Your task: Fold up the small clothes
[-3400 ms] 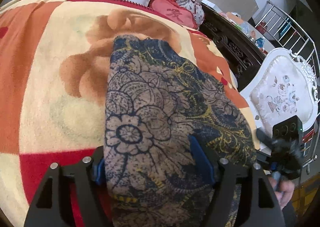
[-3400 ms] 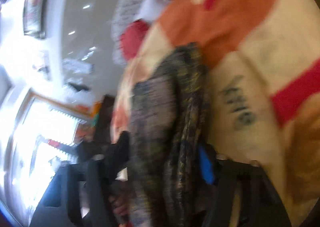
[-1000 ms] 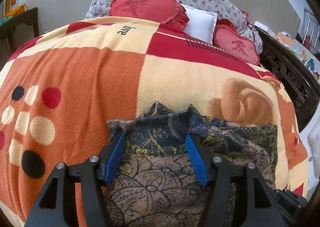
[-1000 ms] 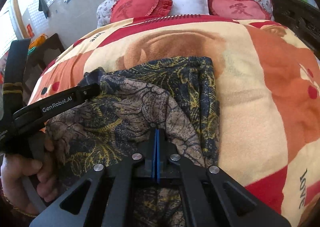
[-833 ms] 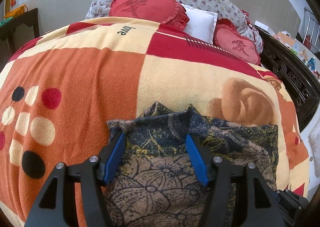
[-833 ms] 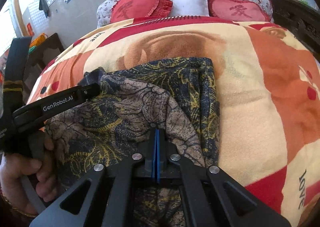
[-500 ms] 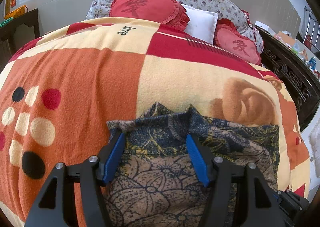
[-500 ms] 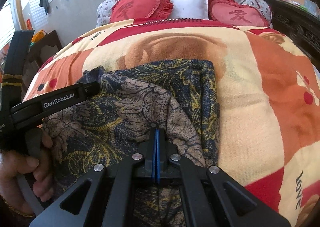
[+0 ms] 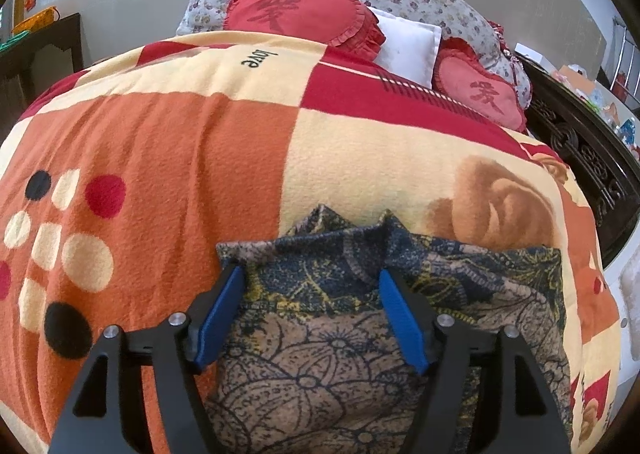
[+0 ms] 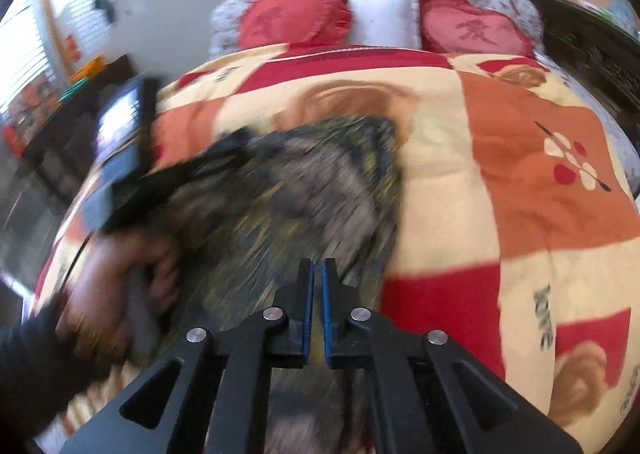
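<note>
Each scene is viewed from close above the bed [image 9: 200, 158], along a downward-tilted hand-held gripper toward the pillows [image 9: 296, 14]. The folded garment [image 9: 320, 350] and blanket [image 10: 520, 174] are shared by both views.

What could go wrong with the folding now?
1. The left gripper has been opening, its fingers wide on either side of the cloth. Lifting away carelessly could snag the bunched top edge and undo the fold.
2. The right gripper has just begun opening, a thin gap showing with no cloth between the fingers. The right wrist view is blurred, so a quick pull-away may drag the cloth across the blanket.
</note>
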`<state>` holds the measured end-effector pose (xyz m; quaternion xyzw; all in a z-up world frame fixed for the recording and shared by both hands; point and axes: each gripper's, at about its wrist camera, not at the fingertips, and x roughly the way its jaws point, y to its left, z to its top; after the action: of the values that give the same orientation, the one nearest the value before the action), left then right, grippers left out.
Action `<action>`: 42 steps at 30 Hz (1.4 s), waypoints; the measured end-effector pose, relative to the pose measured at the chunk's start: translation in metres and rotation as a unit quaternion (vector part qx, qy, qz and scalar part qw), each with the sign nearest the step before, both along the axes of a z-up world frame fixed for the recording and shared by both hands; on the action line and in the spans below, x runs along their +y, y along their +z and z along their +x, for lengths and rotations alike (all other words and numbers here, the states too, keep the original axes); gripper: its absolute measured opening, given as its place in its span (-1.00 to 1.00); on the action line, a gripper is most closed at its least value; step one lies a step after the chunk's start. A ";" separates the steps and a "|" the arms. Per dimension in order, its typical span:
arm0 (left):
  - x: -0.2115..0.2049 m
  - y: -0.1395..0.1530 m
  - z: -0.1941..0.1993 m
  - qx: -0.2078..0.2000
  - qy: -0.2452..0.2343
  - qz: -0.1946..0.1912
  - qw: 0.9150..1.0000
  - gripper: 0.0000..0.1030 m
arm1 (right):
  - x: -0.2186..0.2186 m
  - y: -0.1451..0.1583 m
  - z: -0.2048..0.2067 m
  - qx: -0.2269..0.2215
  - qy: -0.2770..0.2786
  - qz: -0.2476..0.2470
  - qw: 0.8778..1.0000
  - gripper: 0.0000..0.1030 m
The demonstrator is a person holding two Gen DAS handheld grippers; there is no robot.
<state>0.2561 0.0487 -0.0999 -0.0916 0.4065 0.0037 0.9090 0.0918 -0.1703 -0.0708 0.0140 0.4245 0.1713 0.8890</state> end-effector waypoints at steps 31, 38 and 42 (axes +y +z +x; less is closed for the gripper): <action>0.016 -0.008 0.009 0.043 0.021 -0.035 0.998 0.99 | 0.011 -0.048 -0.032 -0.048 0.010 -0.007 0.999 -0.79; 0.018 -0.006 0.006 0.034 0.022 -0.039 0.998 0.99 | 0.024 -0.045 -0.034 -0.060 0.007 -0.055 0.997 -0.79; 0.015 -0.006 0.005 0.034 0.025 -0.031 0.999 0.99 | 0.027 -0.044 -0.036 -0.061 0.007 -0.067 0.996 -0.78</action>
<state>0.2611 0.0641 -0.1059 -0.1292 0.4344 0.0167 0.8912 0.0562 -0.1436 -0.1144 -0.0587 0.3802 0.1491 0.9109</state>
